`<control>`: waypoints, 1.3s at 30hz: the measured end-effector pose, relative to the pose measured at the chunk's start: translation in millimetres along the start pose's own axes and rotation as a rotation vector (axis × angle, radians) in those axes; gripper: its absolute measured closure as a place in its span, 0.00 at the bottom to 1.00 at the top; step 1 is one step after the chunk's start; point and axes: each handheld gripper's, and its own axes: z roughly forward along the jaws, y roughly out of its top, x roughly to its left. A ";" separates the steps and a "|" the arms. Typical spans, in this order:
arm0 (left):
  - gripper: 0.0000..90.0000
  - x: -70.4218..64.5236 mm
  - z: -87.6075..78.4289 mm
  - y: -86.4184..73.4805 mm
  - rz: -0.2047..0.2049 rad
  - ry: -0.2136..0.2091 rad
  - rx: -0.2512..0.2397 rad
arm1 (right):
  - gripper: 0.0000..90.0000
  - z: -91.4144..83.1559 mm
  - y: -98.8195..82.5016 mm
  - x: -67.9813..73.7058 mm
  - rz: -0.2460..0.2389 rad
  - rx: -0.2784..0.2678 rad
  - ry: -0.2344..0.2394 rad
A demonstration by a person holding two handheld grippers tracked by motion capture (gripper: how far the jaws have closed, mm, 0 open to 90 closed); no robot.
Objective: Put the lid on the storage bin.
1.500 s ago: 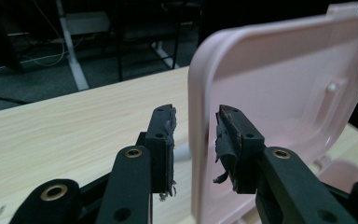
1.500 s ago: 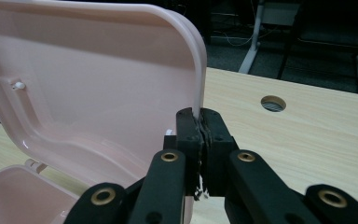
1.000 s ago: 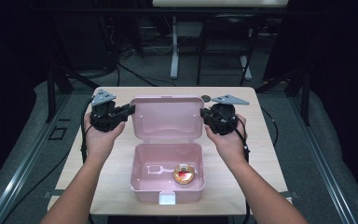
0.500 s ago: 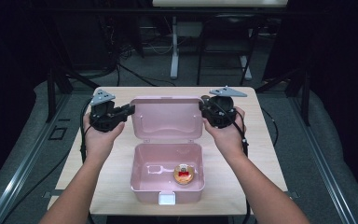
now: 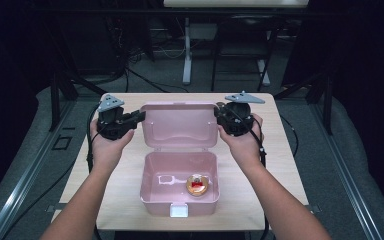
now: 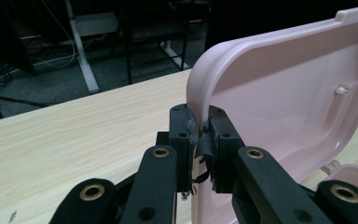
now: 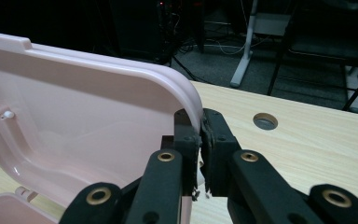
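- Pink lunch box (image 5: 179, 187): stands open at the table's (image 5: 280, 165) near middle, its base toward the person
- Lid (image 5: 180, 125): hinged up behind the base, pinched by its two side edges
- Left gripper (image 5: 139, 118): jaws clamped on the lid's left rim, one pad inside, one outside
- Right gripper (image 5: 220, 114): jaws clamped on the lid's right rim in the same way
- Round pastry with a red centre (image 5: 197, 184): lies in the base, toward its right
- Risk, slip: each grip takes just the thin curved rim; uneven pull could let one side escape and the lid drop
- Risk, twist: one hand moving ahead of the other would rack the hinge or drag the base across the table
- Risk, contents: a sudden lid fall could jolt the pastry
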 end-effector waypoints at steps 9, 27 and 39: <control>0.91 -0.2 -7.1 -2.6 0.002 -0.030 -0.005 | 0.94 -7.7 -4.5 2.5 -0.009 -0.022 0.013; 0.91 -8.1 -18.2 -6.1 0.039 -0.042 -0.010 | 0.91 -25.8 -11.2 7.6 -0.035 -0.034 0.032; 0.90 -9.0 -23.4 -8.8 0.042 -0.058 -0.010 | 0.90 -32.5 -14.5 9.1 -0.045 -0.035 0.041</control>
